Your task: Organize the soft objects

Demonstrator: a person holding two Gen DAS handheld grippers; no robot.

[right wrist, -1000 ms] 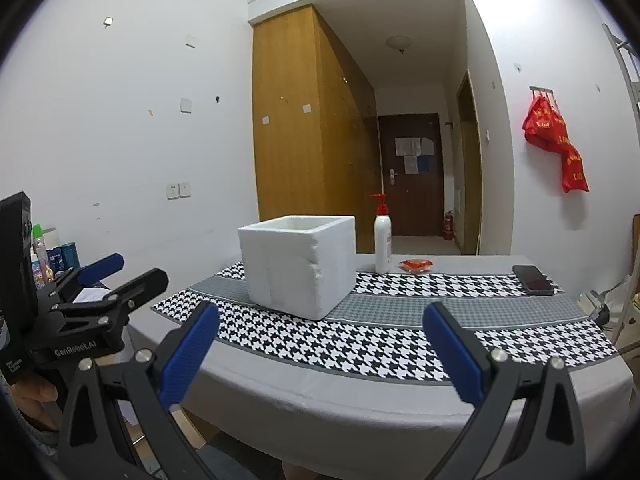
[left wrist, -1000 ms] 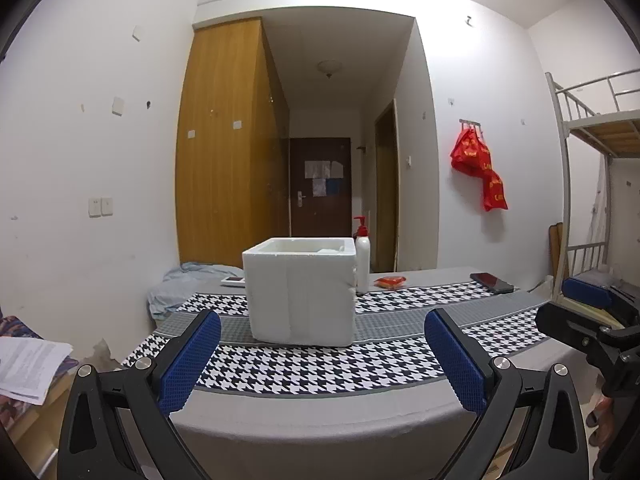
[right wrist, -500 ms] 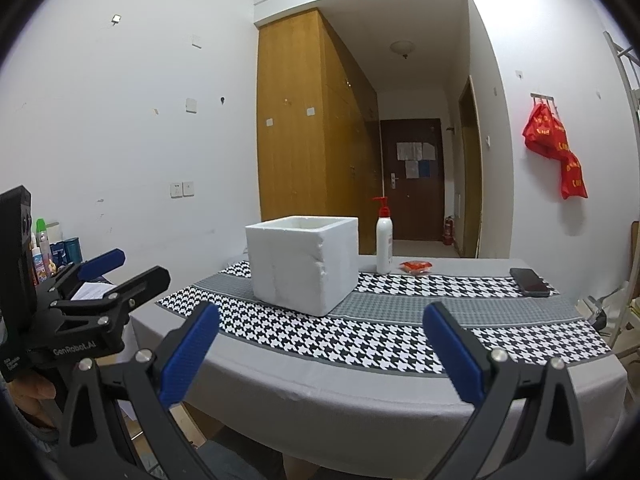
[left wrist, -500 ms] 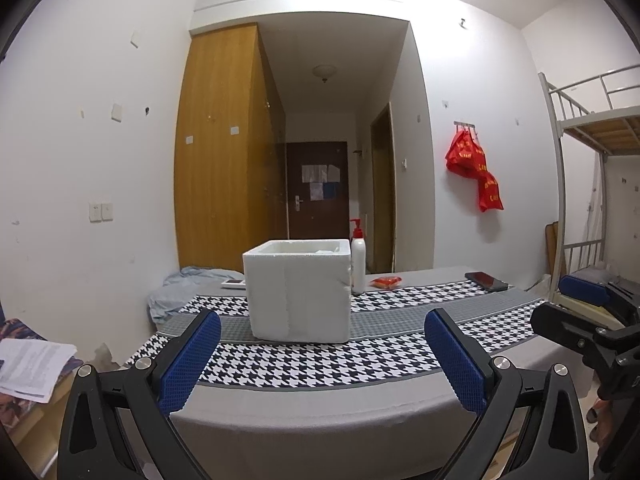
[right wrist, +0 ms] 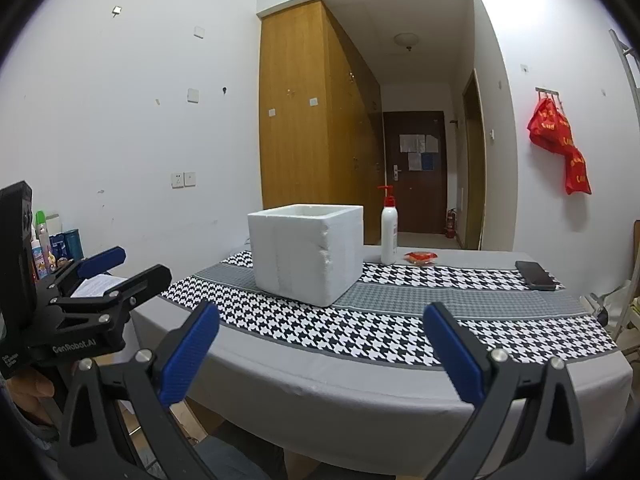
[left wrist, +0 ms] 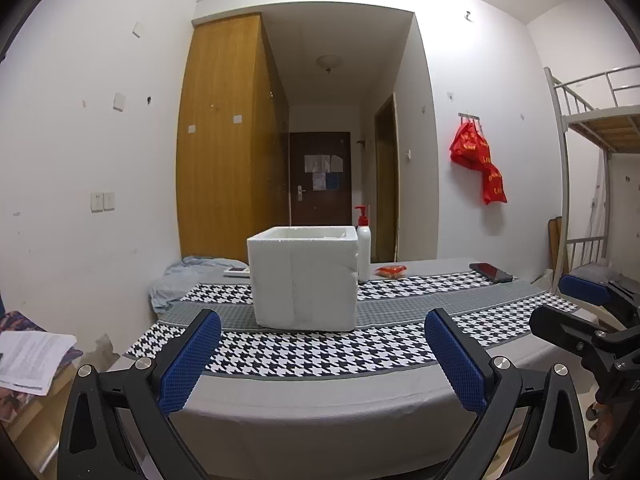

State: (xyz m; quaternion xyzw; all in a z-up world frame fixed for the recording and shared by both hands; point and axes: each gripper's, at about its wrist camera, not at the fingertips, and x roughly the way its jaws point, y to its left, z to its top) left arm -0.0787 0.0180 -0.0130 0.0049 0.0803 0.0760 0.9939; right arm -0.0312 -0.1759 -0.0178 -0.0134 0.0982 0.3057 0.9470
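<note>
Houndstooth-covered table [left wrist: 320, 384] bearing white foam box [left wrist: 304, 278], pump bottle [left wrist: 363, 246] and red packet [left wrist: 391, 270] behind. Left gripper [left wrist: 322, 354], right gripper [right wrist: 320, 350]: both jaws apart, empty, short of table.

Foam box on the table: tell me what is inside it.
Only the foam box rim and a strip of white inner wall show. Both cameras sit too low to see its floor, so any contents are hidden.
</note>
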